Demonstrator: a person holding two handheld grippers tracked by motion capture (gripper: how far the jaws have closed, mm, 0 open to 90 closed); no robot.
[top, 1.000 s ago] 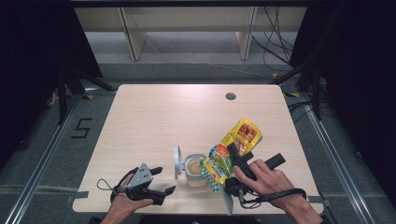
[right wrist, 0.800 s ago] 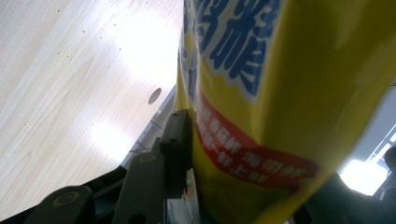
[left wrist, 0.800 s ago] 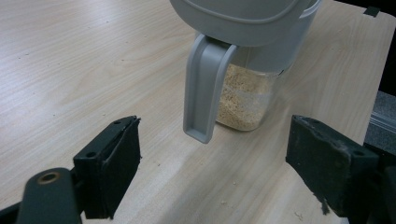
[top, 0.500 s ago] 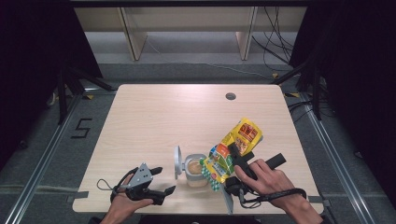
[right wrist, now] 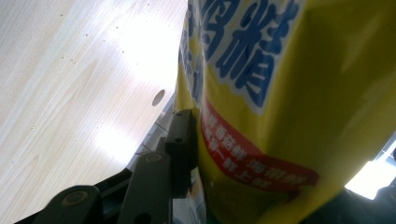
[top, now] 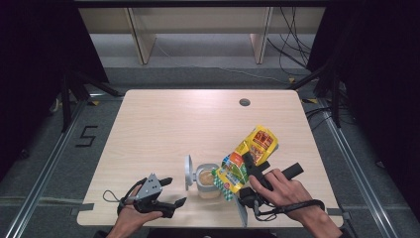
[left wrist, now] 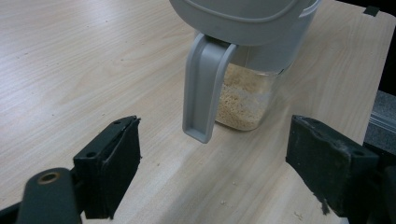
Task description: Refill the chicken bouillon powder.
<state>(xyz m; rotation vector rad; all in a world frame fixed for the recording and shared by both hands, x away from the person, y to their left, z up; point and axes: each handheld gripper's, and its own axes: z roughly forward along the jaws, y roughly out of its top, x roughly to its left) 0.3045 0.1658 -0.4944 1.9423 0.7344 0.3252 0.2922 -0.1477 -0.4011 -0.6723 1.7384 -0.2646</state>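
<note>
The yellow bag (top: 247, 161) is clamped in the right gripper (top: 253, 171) & tipped mouth-down over the open jar (top: 207, 179), near the table's (top: 198, 119) front edge. In the right gripper view a jaw pad is pressed on the bag's side; the jaws have just been closing further on it. The jar, part-filled w/ pale crumbs, has its grey lid (top: 188, 172) flipped up on the left. The left gripper (top: 166, 191) rests on the table just beside the jar, jaws wide apart, nothing held.

For a clean pour, the bag's mouth should be kept right over the jar opening, tilt raised slowly, squeeze kept light. The jar could be steadied by the left gripper if it shifts.
</note>
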